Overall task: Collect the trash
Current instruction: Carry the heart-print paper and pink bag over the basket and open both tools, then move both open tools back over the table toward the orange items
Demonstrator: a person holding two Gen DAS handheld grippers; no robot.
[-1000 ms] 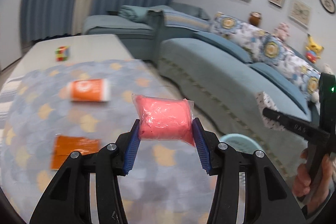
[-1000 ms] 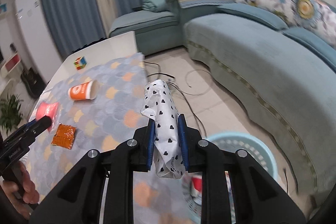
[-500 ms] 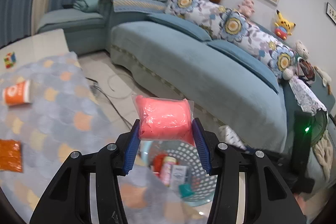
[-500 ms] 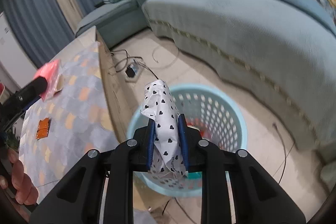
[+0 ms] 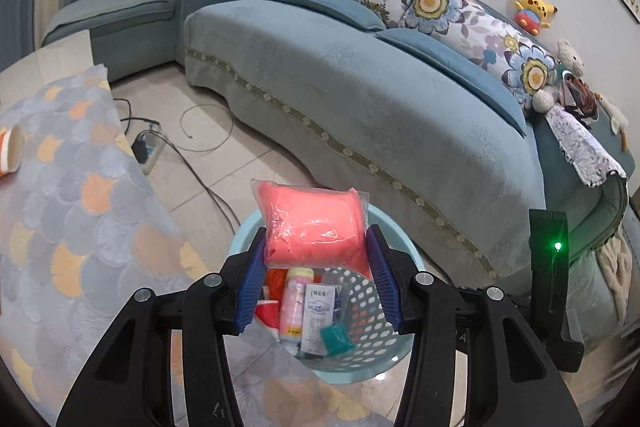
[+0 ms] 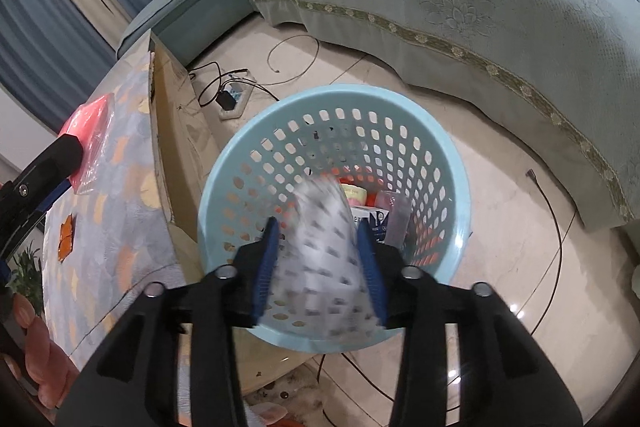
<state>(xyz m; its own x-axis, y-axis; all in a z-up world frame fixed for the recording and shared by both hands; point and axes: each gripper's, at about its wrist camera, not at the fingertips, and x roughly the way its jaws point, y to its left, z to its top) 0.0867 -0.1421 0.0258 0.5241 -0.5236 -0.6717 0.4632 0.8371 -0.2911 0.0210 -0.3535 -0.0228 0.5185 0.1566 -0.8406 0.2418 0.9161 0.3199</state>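
My left gripper point(image 5: 316, 241) is shut on a pink packet in clear wrap point(image 5: 312, 223), held above the light-blue perforated basket point(image 5: 352, 373) on the floor. In the right wrist view, my right gripper point(image 6: 318, 231) hangs over the same basket point(image 6: 452, 163). Its jaws are opening, and the white wrapper with dark hearts point(image 6: 324, 259) shows blurred between them, loose from the pads. The basket holds several pieces of trash, among them a pink bottle point(image 5: 294, 303) and a white carton point(image 5: 318, 315). The pink packet point(image 6: 90, 131) also shows at the left of the right wrist view.
A table under a scale-patterned cloth point(image 6: 120, 187) stands left of the basket. An orange packet point(image 6: 66, 237) and a tipped orange cup point(image 5: 10, 153) lie on it. A power strip with cables point(image 6: 232, 103) lies on the tiles. A blue sofa point(image 5: 360, 87) curves behind.
Both grippers swung from over the table to above the basket and tilted down. The right jaws have spread and the heart-patterned wrapper has come loose and blurred. The pink packet stays gripped.
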